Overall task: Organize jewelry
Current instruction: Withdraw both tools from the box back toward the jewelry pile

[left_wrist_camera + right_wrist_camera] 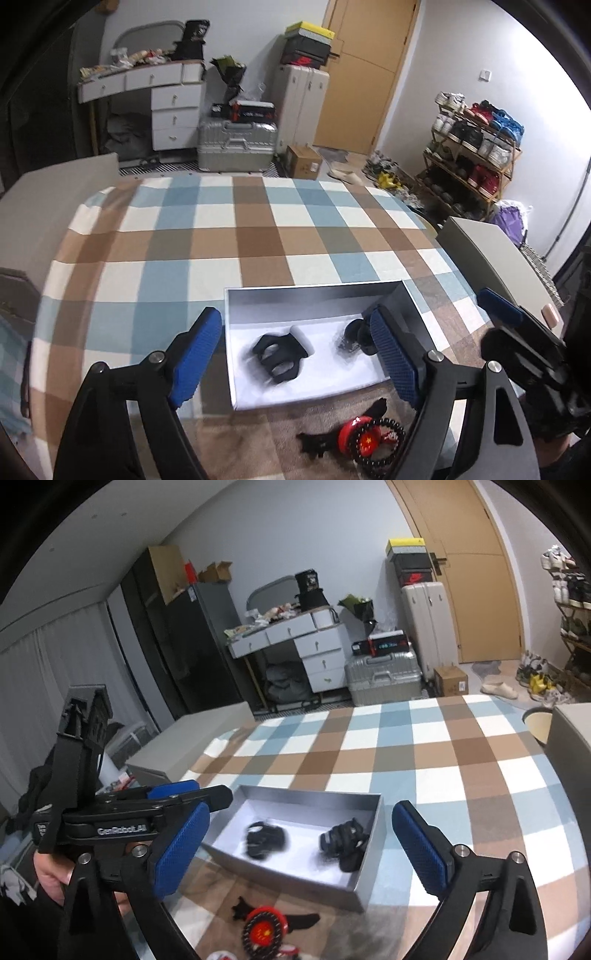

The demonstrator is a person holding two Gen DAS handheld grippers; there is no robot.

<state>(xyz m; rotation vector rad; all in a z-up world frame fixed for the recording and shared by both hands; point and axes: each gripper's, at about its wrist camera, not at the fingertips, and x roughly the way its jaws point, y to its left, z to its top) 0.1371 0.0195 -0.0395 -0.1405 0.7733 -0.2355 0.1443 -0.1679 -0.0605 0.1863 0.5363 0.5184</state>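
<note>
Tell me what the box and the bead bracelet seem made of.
Box: probably cardboard, with matte silver-grey walls, thin straight edges and a white lining. Bead bracelet: dark, glossy round beads, possibly polished wood or stone; too blurred to tell which.

The left hand-held gripper has its 2 blue-padded fingers spread wide with nothing between them. The right hand-held gripper is likewise spread wide and holds nothing. The 2 sit close beside each other, both angled downward, with a bare hand gripping the left one
</note>
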